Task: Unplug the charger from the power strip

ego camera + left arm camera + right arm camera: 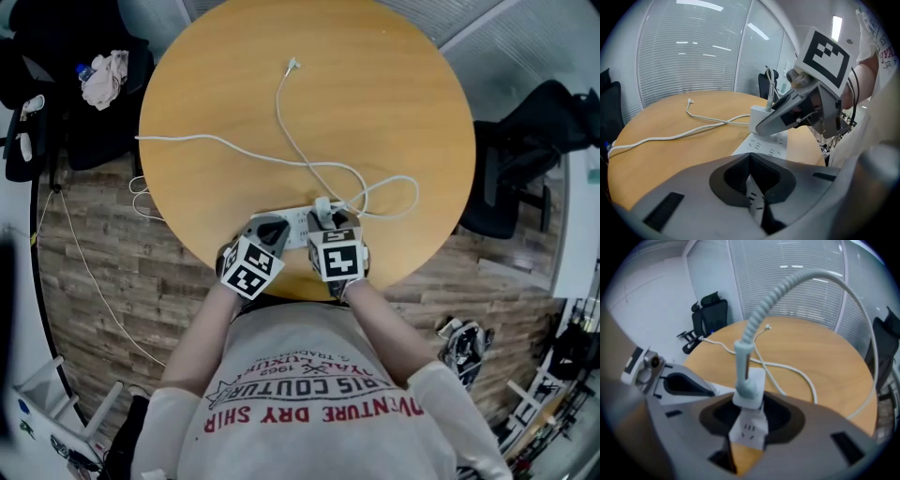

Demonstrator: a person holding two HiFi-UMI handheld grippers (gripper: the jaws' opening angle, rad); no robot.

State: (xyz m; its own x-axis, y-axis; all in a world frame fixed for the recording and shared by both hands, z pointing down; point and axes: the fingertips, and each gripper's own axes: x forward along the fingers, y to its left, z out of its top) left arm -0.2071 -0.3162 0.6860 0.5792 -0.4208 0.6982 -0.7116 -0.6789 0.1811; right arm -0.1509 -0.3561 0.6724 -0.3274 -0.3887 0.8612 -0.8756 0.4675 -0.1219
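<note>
Surface: round wooden table [375,112] on a plank floor [112,272], seen from above.
Person: stands at the table's near edge in a light shirt [309,403] with red print, both forearms reaching to the edge.
Left gripper [750,157]: at the near edge, over the left end of the power strip [292,225]. Its jaws stand tip to tip, and the strip's socket face shows through the slit behind the tips. I cannot tell whether they press down on it.
Right gripper [749,397]: just beside the left one, tilted steeply down. Its 2 jaws sit partly apart, 1 against each side of the charger [749,390].
Charger: small white block, upright and plugged into the strip, clamped in the right jaws.
Power strip: white, flat on the table near the edge, running across in front of the person. Empty sockets show on either side of the charger.
Charger cable [281,112]: white, rises from the charger's top, loops to the right, then runs across the table to a loose connector [293,64] near the far side.
Strip cord [187,141]: thicker, white, crosses the charger cable and leaves over the table's left edge.
Beyond: black office chairs [525,159] on both sides of the table, a pale cloth [103,77] on the left one, and window blinds [693,56] behind.
</note>
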